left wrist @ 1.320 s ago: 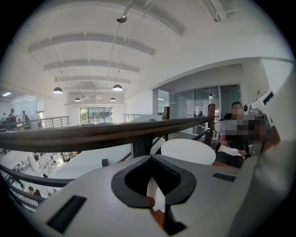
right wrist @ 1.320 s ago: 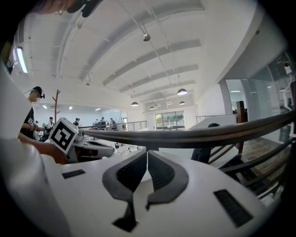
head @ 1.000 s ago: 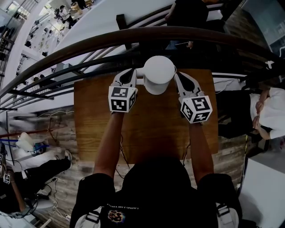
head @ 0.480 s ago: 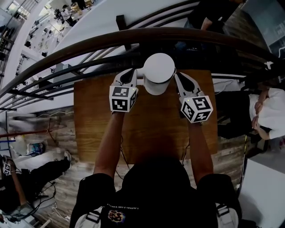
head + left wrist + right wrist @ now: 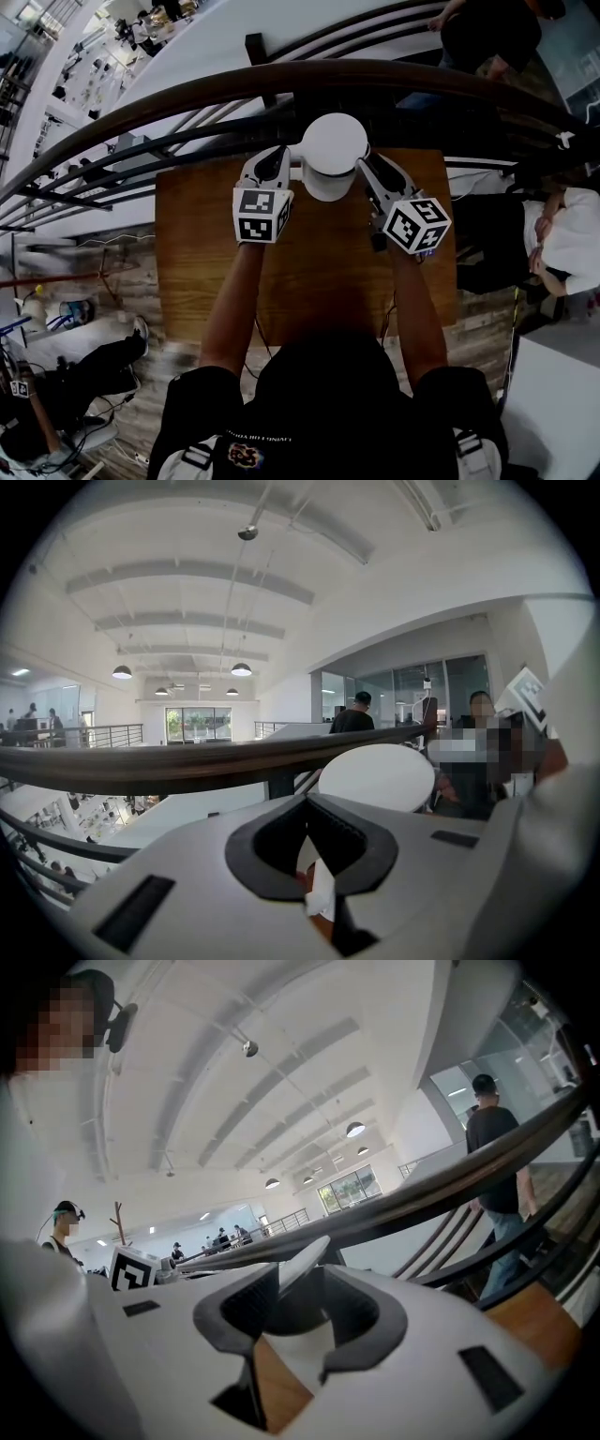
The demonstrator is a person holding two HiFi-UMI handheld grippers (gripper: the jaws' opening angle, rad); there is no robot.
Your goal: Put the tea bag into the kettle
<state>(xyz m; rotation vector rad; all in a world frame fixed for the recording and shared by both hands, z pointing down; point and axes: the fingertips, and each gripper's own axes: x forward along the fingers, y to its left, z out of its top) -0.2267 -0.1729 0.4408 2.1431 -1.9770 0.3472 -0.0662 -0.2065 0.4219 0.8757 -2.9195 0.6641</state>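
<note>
A white kettle point(image 5: 328, 183) stands at the far edge of the wooden table point(image 5: 216, 262). Its round lid point(image 5: 334, 141) looks raised; it shows as a white disc point(image 5: 375, 775) in the left gripper view and edge-on and tilted point(image 5: 305, 1265) in the right gripper view. My left gripper point(image 5: 281, 161) is shut just left of the kettle, and a small white piece, apparently the tea bag point(image 5: 321, 892), is pinched in its jaws point(image 5: 314, 855). My right gripper point(image 5: 367, 167) is at the kettle's right side. Its jaws point(image 5: 295, 1321) have just been opening and stand apart around the lid's edge without pressing on it.
A dark curved railing point(image 5: 281, 80) runs right behind the table's far edge. One person stands beyond it point(image 5: 487, 37), and another sits to the right of the table point(image 5: 562, 234). Cables and gear lie on the floor at the left point(image 5: 56, 309).
The right gripper has rolled and its jaws have opened beside the kettle. The lid looks a little higher than a second ago. The left gripper has kept still and shut.
</note>
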